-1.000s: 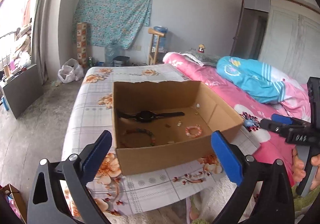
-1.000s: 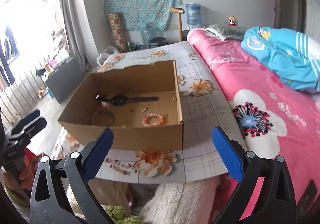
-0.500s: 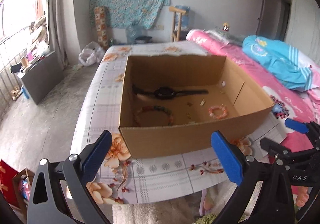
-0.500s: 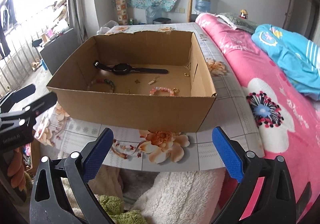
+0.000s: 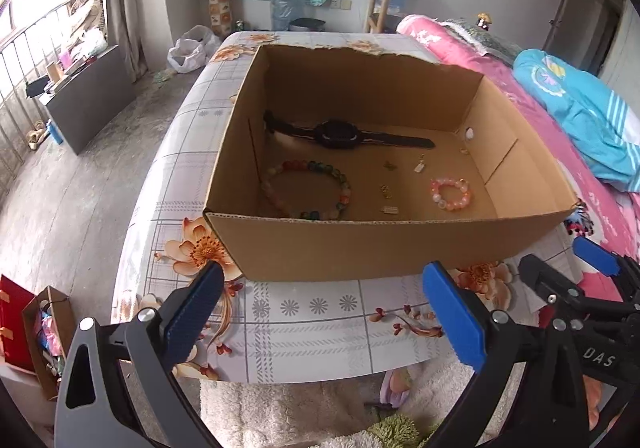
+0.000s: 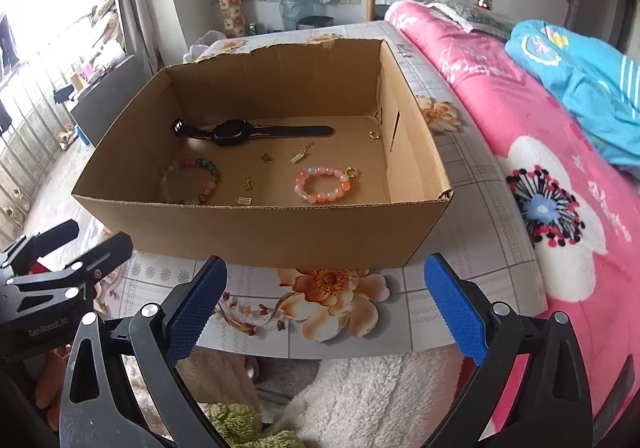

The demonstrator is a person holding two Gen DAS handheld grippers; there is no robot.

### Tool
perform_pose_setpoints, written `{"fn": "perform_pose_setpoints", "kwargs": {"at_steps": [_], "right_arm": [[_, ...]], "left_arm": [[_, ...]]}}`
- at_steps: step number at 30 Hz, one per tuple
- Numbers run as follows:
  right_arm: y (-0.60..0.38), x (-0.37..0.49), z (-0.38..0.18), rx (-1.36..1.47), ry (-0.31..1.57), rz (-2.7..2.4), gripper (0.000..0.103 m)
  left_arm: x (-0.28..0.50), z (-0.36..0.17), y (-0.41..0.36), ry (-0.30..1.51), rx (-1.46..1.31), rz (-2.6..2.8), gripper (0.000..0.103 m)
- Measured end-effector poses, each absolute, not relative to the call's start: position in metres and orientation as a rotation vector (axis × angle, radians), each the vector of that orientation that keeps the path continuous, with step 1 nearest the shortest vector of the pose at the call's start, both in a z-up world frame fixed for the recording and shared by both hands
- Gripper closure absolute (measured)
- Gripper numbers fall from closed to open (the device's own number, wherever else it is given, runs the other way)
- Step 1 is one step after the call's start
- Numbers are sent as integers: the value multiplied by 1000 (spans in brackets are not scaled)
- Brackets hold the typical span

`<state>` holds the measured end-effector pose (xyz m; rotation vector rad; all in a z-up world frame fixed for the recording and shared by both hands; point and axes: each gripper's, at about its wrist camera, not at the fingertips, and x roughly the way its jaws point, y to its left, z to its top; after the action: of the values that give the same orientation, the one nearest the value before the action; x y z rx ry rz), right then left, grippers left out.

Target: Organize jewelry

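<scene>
Bedroom, flowered tablecloth (image 5: 320, 312) on a table beside a pink bed. Left gripper (image 5: 320, 312) and right gripper (image 6: 326, 302) both spread wide, holding nothing, hovering short of a cardboard box (image 5: 360, 244). Inside, lying apart: black watch (image 5: 340, 133), multicoloured bead bracelet (image 5: 308, 189), pink bead bracelet (image 6: 325, 183), small gold charms (image 6: 249, 183). Fits either jewelry already gathered in the box or still awaiting sorting; cannot tell which. Any reach inward needs clearing the near wall.
</scene>
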<state>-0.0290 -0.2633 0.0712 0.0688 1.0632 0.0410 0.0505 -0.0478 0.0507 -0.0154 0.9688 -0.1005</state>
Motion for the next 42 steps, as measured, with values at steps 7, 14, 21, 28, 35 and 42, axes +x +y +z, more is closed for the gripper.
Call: {"fn": "perform_pose_setpoints", "kwargs": {"at_steps": [7, 14, 21, 28, 35, 42], "right_arm": [[-260, -26, 67, 87, 1077, 49, 8], [-258, -26, 63, 84, 1083, 49, 8], [-256, -27, 61, 81, 1083, 50, 8], [-257, -26, 57, 94, 1097, 49, 8], [-257, -24, 53, 99, 1109, 47, 8], [-257, -22, 53, 99, 1108, 49, 8]], "left_arm": [[52, 49, -54, 979, 18, -85, 6], [53, 48, -53, 985, 13, -73, 6], [55, 45, -55, 1002, 23, -66, 6], [57, 42, -54, 1022, 19, -60, 6], [60, 39, -54, 1035, 15, -56, 6], [61, 39, -54, 1035, 17, -54, 6]]}}
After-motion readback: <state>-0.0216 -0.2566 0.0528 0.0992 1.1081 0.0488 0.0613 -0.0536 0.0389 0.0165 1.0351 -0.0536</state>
